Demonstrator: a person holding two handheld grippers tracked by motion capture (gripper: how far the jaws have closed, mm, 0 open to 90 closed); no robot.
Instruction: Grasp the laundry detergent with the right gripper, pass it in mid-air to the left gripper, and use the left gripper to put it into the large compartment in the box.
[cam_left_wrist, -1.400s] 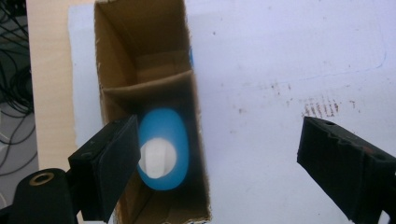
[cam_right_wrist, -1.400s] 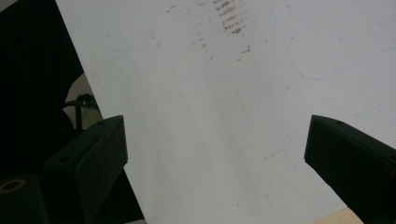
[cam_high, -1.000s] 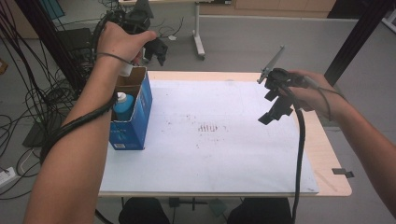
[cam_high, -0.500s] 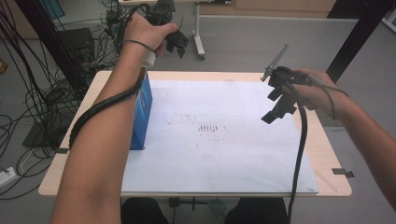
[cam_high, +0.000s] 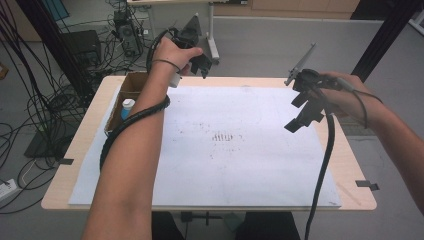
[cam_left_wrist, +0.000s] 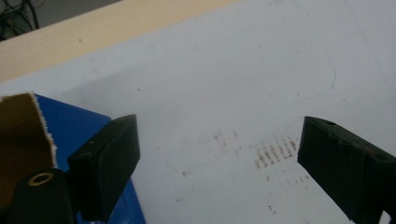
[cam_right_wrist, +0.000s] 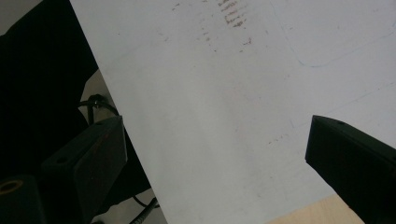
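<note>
Left gripper: held high above the table's far edge, beside the box; jaws spread wide, nothing between them, as seen in the left gripper view. Right gripper: held above the right part of the white sheet; jaws parted wide, nothing gripped. Blue cardboard box: set at the table's left edge, top open, partly covered by the left forearm. White-capped bottle: stood inside the box.

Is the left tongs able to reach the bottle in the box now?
Probably yes. The left tongs are open and empty just beyond the open-topped box; the bottle stands uncovered inside.
</note>
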